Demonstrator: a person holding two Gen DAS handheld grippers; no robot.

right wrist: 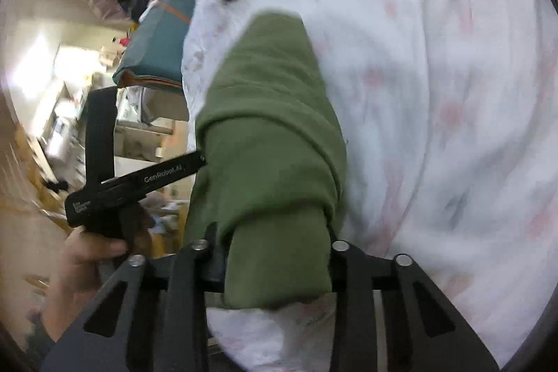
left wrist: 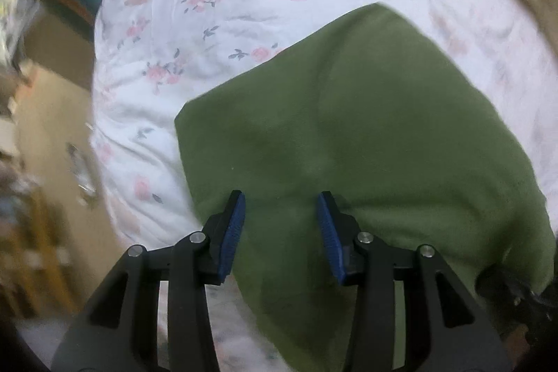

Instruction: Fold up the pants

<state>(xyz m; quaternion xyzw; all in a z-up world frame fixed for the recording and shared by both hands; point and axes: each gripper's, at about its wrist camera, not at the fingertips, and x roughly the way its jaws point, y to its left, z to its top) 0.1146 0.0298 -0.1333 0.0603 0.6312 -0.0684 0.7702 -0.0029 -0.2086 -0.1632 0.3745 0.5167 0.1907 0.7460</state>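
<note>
The folded green pants lie on the floral bedsheet, long axis running away from the right gripper, which clamps their near end, while the left gripper hovers part-open above them.

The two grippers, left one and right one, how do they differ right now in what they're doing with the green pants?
The left gripper stands open, blue fingers apart over flat cloth of the green fabric pants; the right gripper has a thick folded bundle of the pants between its fingers, hiding them. The left looks down on a spread panel; the right looks along a bunched roll. Both are over the white floral bedsheet.
</note>
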